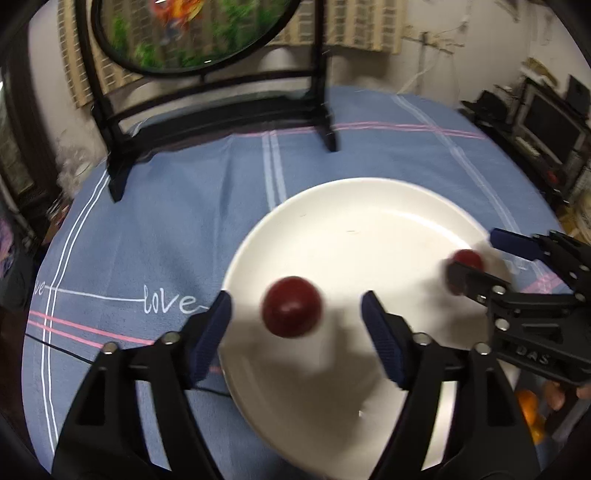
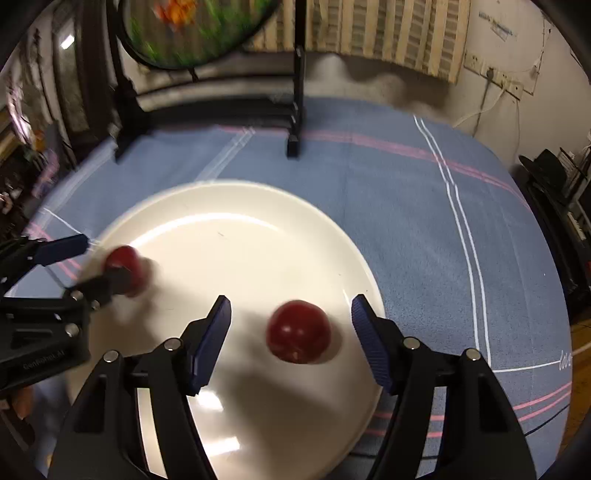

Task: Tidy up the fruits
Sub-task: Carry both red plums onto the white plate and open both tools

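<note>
A white plate lies on the blue cloth. Over its near left part my left gripper is open, with a dark red round fruit between its blue pads, clear of both. My right gripper is open too, and a second red fruit sits between its pads without touching them. Each view catches the other gripper from the side: the right gripper around its fruit, the left gripper around its fruit. Both fruits are blurred.
A black stand holding a round painted panel rises at the table's far edge. The cloth carries white and pink stripes and the word love. An orange fruit shows at the lower right beside a person's fingers.
</note>
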Motion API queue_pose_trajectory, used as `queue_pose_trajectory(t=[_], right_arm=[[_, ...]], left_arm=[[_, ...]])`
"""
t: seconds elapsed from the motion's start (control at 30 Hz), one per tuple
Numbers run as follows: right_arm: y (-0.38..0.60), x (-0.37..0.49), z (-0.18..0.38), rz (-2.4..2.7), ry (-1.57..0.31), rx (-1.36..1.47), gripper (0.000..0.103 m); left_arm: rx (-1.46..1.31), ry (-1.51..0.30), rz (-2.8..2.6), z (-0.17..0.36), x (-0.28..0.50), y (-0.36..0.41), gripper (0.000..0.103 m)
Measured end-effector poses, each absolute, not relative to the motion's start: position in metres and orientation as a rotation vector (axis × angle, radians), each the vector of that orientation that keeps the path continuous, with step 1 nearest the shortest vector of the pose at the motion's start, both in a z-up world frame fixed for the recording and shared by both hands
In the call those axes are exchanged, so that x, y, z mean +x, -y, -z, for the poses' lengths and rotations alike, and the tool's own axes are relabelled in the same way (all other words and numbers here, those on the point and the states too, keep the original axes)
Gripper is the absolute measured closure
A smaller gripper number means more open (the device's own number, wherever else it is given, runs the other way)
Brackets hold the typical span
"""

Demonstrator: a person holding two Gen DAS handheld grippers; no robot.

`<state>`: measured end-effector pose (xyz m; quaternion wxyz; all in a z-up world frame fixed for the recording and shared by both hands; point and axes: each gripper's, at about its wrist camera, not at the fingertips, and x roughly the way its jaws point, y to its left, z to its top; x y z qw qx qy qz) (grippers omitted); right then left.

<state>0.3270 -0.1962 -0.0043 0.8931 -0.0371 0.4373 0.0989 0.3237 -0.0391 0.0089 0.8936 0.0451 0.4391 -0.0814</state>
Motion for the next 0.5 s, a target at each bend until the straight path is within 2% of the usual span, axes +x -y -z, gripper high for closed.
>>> queue_pose_trajectory(t=[0.1, 0.3, 0.4, 0.5], right_arm=[[0.212, 0.293, -0.012, -0.246, -0.882, -0.002, 0.035], [0.256, 0.197, -0.025, -0.279, -0.797, 0.095, 0.031], [0.275, 0.156, -0.019, -0.268, -0.807, 0.139, 0.03], [0.277, 0.12, -0.012, -0.261, -0.815, 0.104, 0.03]], left_arm=[[0.09, -0.881, 0.2, -0.025, 0.299, 0.038, 0.017], [0.148, -0.824, 0.153, -0.023, 0.228, 0.017, 0.017], [0.115, -0.876, 0.135, -0.014, 0.204, 0.002, 0.017], [0.091, -0.918, 0.096, -0.006, 0.178, -0.014, 0.012]])
